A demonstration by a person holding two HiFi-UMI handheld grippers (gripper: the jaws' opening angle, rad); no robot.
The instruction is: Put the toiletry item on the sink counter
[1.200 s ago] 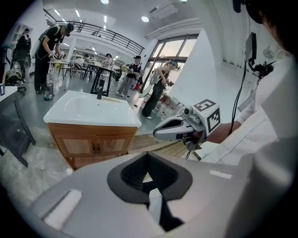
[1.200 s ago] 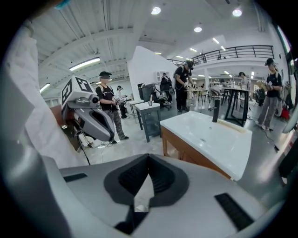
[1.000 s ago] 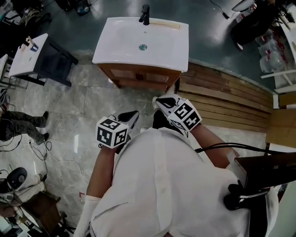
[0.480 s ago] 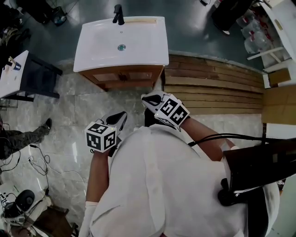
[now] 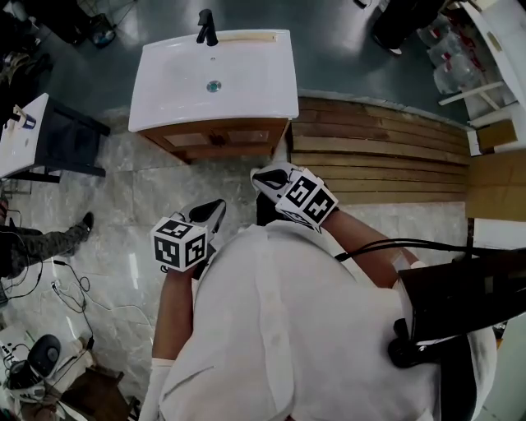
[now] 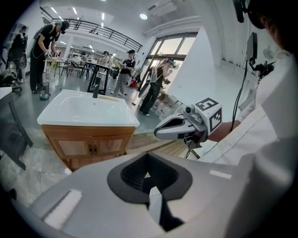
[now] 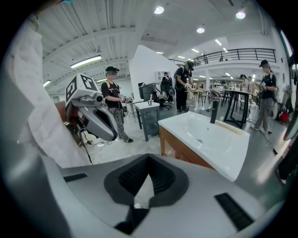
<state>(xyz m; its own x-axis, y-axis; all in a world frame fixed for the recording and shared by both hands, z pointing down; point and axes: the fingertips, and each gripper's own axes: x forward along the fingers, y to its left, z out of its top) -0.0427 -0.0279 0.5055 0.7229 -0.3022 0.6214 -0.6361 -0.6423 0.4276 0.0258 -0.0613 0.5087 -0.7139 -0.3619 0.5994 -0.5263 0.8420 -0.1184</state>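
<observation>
The person in a white shirt held both tools out in front of the body, above the tiled floor and well short of the sink counter.

The left gripper had its jaws drawn fully together. Its own view showed only a thin pale sliver in the seam between them, and no object could be identified there. The right gripper was likewise closed, with a narrow pale wedge in the seam and nothing recognisable held. The two tools were apart, tips toward the counter, the right one further forward. A black cable ran off to the right from beside the right forearm.

Beyond the tools, wooden planks lay on the floor to the right of the counter's base. The counter was a white top on a wooden cabinet, with a drain in the basin and a black tap at the back edge. A thin pale strip lay along that back edge just beside the tap; what it was could not be told. The toiletry item could not be picked out in any view.

Further left stood a dark table with a white top, and the small items on it were too small to identify. A person's legs showed at the left edge, and the gripper views showed several people at tables deeper in the hall
</observation>
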